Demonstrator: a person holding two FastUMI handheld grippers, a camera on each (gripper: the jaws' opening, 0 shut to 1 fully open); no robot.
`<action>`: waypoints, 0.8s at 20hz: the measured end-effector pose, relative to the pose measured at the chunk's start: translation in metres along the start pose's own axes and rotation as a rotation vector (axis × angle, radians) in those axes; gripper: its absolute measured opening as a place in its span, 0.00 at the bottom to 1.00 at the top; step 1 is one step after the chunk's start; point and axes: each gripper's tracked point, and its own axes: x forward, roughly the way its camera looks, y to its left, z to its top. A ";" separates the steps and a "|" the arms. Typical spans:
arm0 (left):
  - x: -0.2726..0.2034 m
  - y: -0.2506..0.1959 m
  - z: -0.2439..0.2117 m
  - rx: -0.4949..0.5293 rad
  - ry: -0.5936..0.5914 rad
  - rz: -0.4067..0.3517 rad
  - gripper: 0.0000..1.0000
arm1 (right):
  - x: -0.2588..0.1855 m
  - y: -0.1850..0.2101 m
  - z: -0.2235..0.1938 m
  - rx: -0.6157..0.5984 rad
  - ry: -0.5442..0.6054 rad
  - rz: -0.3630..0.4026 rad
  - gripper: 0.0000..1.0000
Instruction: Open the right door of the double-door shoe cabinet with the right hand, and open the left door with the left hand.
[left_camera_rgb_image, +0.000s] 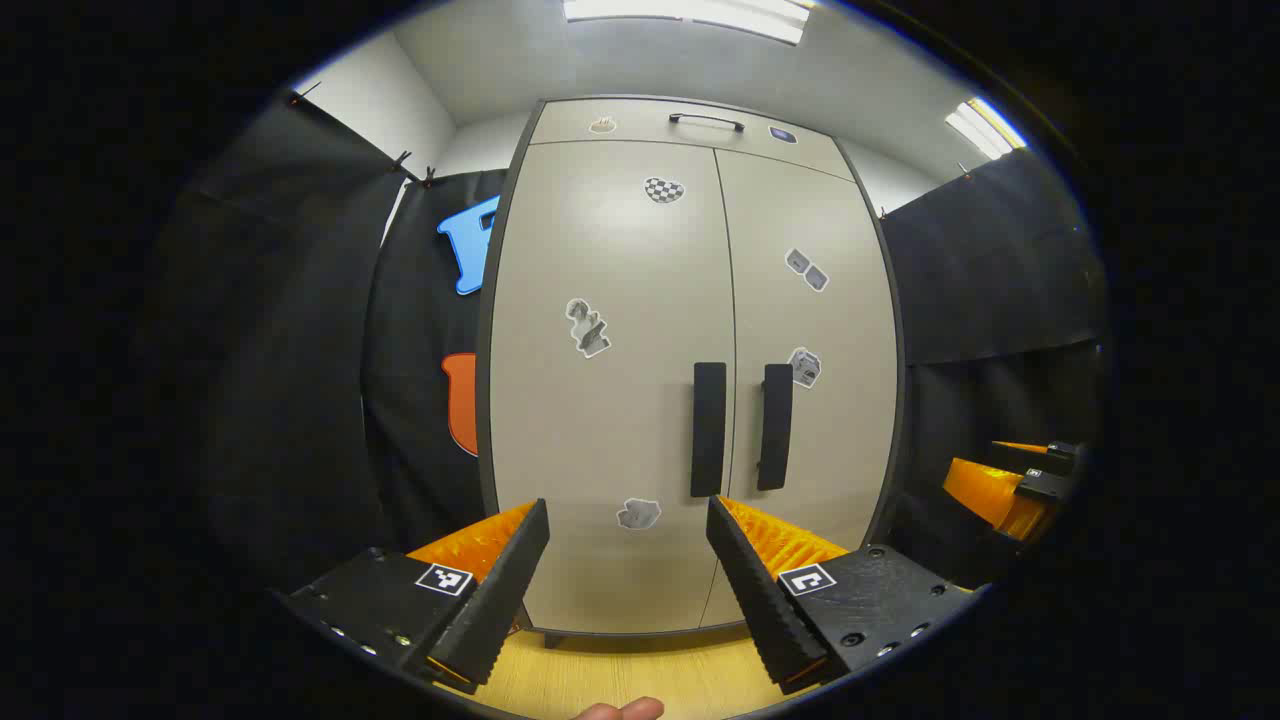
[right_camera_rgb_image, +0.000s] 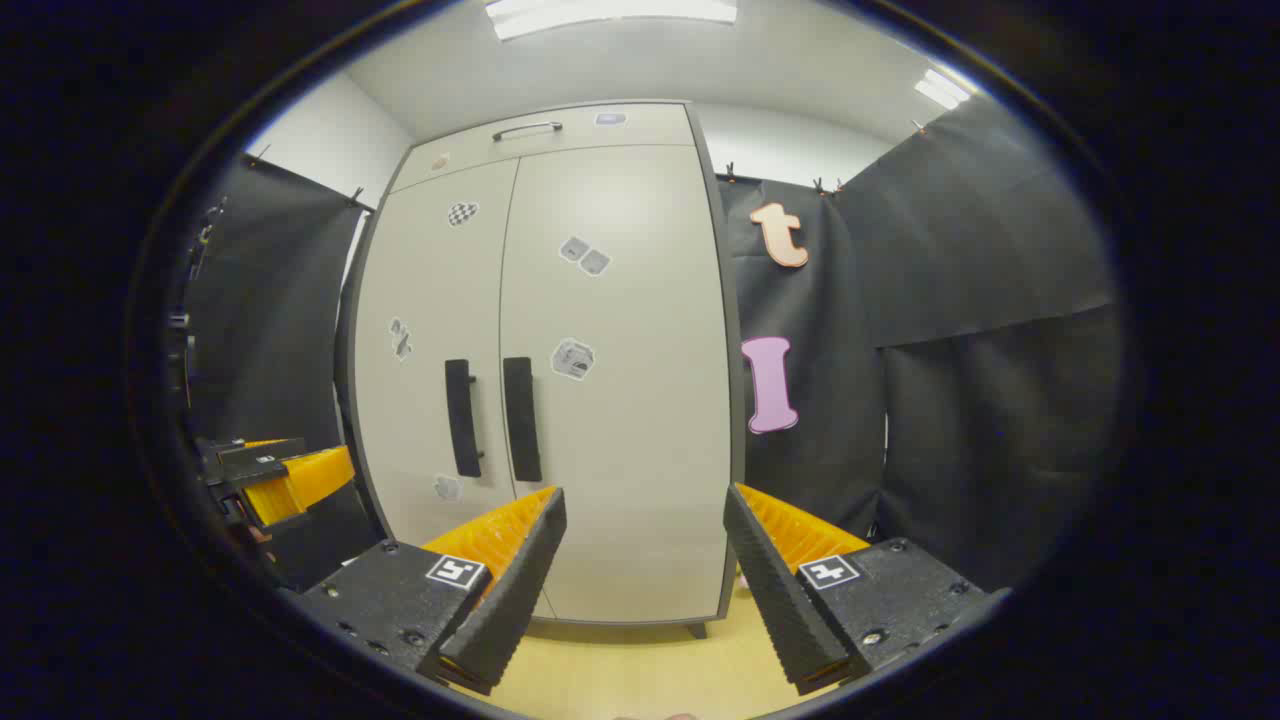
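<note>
The shoe cabinet (left_camera_rgb_image: 690, 370) stands on the wooden floor (left_camera_rgb_image: 640, 680) with both doors shut, so nothing is open yet. Going left to right in the left gripper view, the left gripper (left_camera_rgb_image: 628, 560) comes first: its two fingers are spread wide with nothing between them, and it points at the lower part of the left door (left_camera_rgb_image: 610, 400), well apart from it. Next is the left handle (left_camera_rgb_image: 708, 430), close to the inner edge of that door, then the right handle (left_camera_rgb_image: 774, 427) on the right door (left_camera_rgb_image: 815, 400) (the two handles sit side by side at the middle seam, probably so each door swings out from the middle). In the right gripper view, the right gripper (right_camera_rgb_image: 645, 545) is also spread wide and holds nothing. It faces the right door's lower half, likely waiting to reach in for its handle first.
</note>
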 end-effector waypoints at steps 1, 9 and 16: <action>-0.001 -0.001 -0.001 -0.005 0.005 -0.002 0.95 | -0.002 0.000 -0.001 0.002 0.000 0.001 0.99; -0.007 -0.005 -0.004 -0.043 -0.008 -0.011 0.95 | -0.012 -0.006 -0.011 -0.028 0.000 -0.026 0.99; -0.004 -0.005 -0.004 -0.028 0.000 -0.011 0.95 | -0.015 -0.009 -0.015 -0.017 0.015 -0.041 0.99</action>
